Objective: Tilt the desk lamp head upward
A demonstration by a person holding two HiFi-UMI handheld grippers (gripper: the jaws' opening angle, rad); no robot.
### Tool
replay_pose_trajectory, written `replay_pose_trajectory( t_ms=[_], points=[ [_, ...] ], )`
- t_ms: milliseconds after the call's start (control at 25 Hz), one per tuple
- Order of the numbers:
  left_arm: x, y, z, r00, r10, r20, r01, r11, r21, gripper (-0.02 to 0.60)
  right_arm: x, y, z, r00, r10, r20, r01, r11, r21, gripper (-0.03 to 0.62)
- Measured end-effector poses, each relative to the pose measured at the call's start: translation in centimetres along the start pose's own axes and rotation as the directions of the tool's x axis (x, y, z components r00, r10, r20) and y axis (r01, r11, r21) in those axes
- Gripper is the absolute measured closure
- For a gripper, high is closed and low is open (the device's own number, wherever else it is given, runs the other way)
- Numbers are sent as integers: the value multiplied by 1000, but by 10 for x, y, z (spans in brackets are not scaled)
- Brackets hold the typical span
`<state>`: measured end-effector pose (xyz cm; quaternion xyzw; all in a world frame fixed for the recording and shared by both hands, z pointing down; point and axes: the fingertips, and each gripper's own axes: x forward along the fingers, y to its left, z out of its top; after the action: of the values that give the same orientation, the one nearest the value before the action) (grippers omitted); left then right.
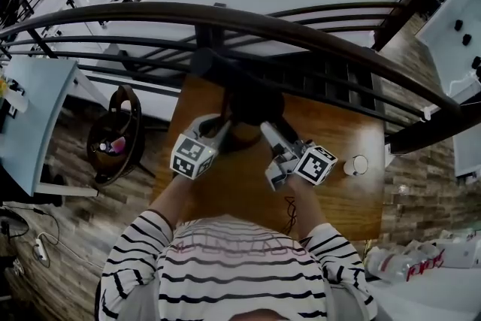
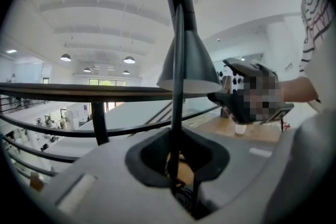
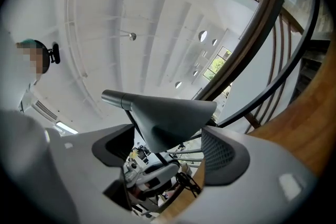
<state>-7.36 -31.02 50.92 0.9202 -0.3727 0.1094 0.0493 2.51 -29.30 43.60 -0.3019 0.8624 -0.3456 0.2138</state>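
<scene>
While left tool (image 2: pixel 178 168) grips lamp stem (image 2: pixel 177 86) | cup (image 1: pixel 355 165) on desk (image 1: pixel 353 214), contents unseen

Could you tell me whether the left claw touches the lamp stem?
Touching: in the left gripper view the left claw grips the lamp stem.

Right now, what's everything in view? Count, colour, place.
desk lamp: one, black, far side of the table
table: one, brown wood, against the railing
railing: one, dark, behind the table
cup: one, white, on the table's right side
cable: one, dark, near the table's front edge
bottles: several, clear, lower right, off the table
round frame: one, dark, on the floor left of the table
striped shirt: one, black and white, bottom of the head view
left gripper: one, grey, fingers shut on the desk lamp stem
right gripper: one, grey, fingers open around the desk lamp head
</scene>
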Motion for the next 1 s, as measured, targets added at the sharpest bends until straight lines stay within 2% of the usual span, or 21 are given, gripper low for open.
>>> replay_pose_trajectory(
  t_ms=[280, 520, 760, 1000],
  points=[
    [-1, -4, -1, 1000, -22, 4, 22, 1000, -14, 529, -3, 6, 0, 1000, -2, -11, 2, 1000, -5, 167],
    [-1, -4, -4, 1000, -25, -12, 25, 1000, -7, 529, -2, 9, -3, 998, -2, -62, 1, 1000, -12, 145],
    [-3, -4, -3, 1000, -15, -20, 15, 1000, -16, 529, -5, 13, 10, 996, -53, -73, 45, 993, -108, 134],
    [-4, -1, -5, 1000, 5, -21, -6, 1000, -16, 529, -6, 16, 21, 991, -91, -96, 75, 986, -151, 125]
  ],
)
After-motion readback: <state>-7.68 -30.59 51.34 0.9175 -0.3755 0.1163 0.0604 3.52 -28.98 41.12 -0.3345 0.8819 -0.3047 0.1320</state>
